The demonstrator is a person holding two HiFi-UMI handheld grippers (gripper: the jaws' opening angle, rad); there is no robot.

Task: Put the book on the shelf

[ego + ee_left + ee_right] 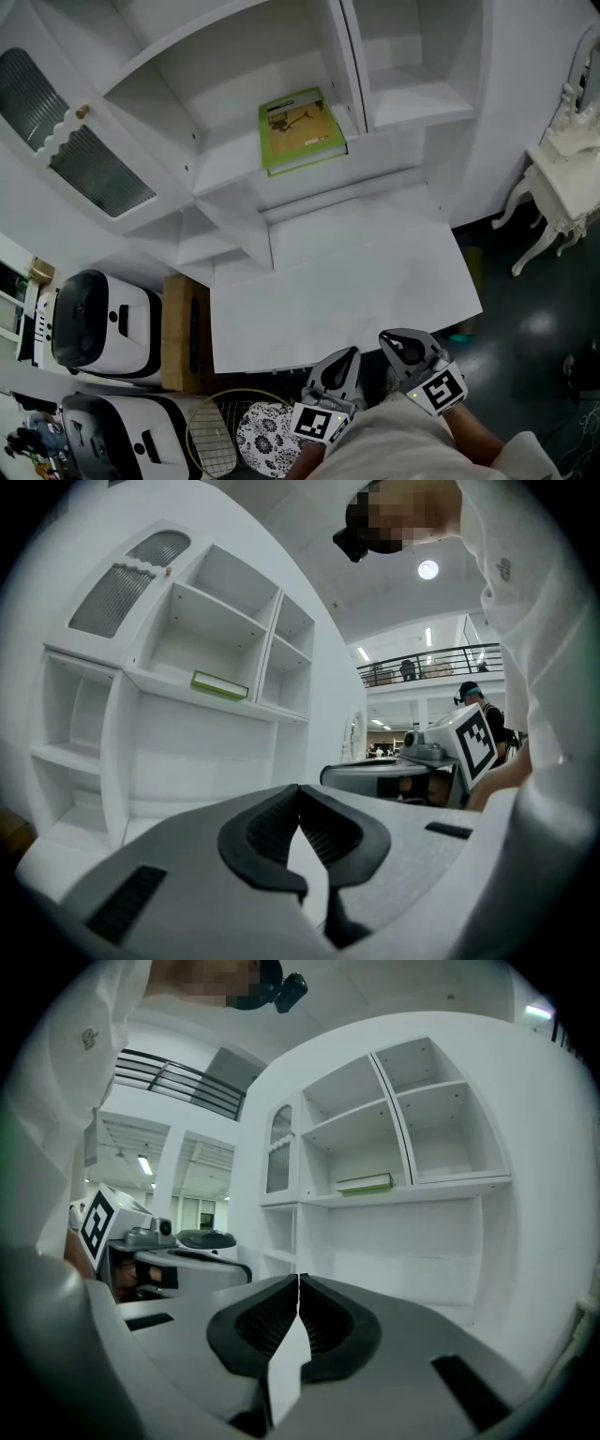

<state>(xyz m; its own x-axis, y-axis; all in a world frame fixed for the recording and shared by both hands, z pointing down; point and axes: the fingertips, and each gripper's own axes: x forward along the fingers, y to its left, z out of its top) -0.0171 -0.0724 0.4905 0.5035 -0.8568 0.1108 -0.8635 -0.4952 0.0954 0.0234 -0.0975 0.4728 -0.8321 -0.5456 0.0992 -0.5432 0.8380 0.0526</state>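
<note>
A green-edged book point(302, 130) lies flat on a shelf of the white cabinet point(225, 159); it also shows as a thin green slab, the book point(219, 685) in the left gripper view and the book point(366, 1183) in the right gripper view. My left gripper point(347, 358) and right gripper point(396, 343) are side by side at the near edge of the white tabletop point(347, 281), far from the book. Both point at the cabinet. The left gripper point(300, 793) has its jaw tips touching with nothing between them, and so has the right gripper point(298, 1281).
The cabinet has several open compartments above the tabletop and small side shelves point(211, 246) at the left. White appliances point(98, 323) and a wooden box point(183, 333) stand to the left. A white ornate side table point(567, 178) is at the right over dark floor.
</note>
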